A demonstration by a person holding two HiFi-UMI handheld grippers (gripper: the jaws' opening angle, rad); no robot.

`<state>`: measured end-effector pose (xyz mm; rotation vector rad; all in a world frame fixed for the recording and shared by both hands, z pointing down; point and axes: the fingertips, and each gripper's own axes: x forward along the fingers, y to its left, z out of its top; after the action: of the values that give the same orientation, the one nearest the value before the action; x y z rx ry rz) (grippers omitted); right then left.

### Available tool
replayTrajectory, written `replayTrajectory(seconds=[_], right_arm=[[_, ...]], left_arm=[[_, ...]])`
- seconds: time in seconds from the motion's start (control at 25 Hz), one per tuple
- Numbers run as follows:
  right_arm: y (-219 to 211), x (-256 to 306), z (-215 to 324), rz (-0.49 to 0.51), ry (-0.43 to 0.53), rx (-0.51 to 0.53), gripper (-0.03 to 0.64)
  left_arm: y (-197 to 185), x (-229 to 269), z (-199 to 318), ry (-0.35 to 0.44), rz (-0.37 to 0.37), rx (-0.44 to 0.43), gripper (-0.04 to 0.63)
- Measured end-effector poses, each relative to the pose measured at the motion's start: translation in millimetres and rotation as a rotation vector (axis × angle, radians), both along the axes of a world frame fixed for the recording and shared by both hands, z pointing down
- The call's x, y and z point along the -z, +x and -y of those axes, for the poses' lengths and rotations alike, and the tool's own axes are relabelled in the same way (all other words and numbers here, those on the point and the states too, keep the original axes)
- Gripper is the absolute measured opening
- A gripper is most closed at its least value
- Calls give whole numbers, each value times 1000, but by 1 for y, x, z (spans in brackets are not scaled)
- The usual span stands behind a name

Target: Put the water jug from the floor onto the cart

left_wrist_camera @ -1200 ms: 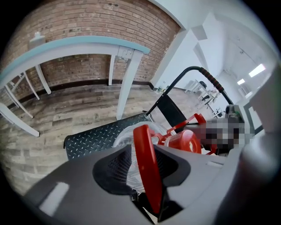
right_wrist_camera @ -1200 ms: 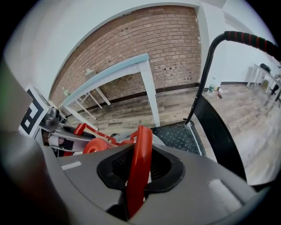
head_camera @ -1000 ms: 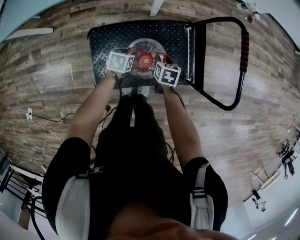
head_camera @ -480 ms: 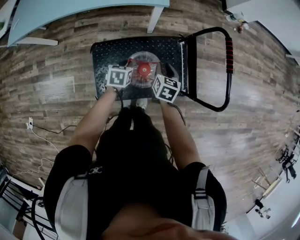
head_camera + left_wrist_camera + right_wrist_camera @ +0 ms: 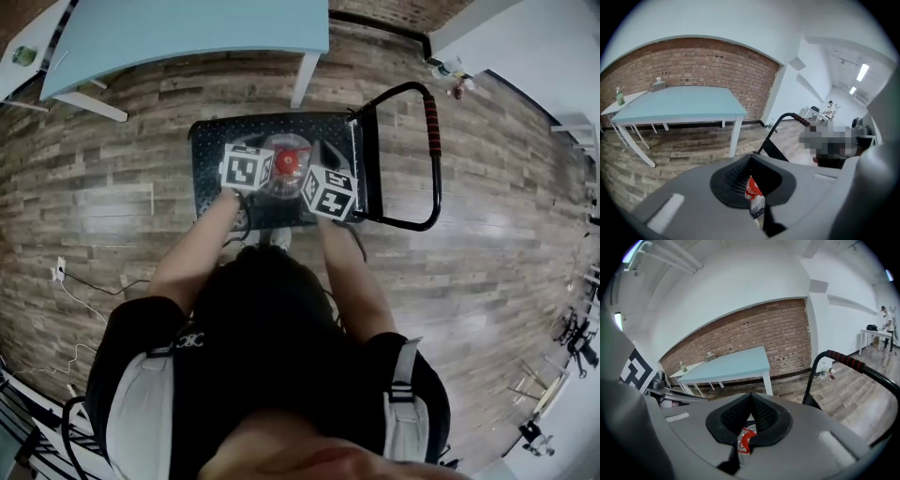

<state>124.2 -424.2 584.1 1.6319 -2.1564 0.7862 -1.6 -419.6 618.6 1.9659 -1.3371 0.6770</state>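
Down between 2 tongs (image 5: 751, 160) (image 5: 751, 397): jug (image 5: 288, 162)

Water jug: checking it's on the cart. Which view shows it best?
Head view: the water jug, red cap up, stands on the black cart. Both gripper views catch only a red-and-clear sliver.

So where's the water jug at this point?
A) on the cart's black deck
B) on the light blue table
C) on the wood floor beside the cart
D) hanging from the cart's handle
A: in the head view the water jug, red cap up, sits within the outline of the cart deck.
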Motion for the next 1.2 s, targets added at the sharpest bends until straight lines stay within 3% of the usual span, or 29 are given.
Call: replayTrajectory(seconds=[0.28,0.48,0.72,1.2], right_arm=[[-19,47,-9,45,76,33,12],[-19,73,-11,83,118,17,12],[-15,76,-10,53,97,34,9],[-16,83,-9,128,91,36,11]], left_arm=[[8,63,1,126,-62,-6,0],[10,95,-1,192,-58,-19,0],[9,108,-2,211,-43,-16,0],[10,113,-3,211,-57,-27,1]])
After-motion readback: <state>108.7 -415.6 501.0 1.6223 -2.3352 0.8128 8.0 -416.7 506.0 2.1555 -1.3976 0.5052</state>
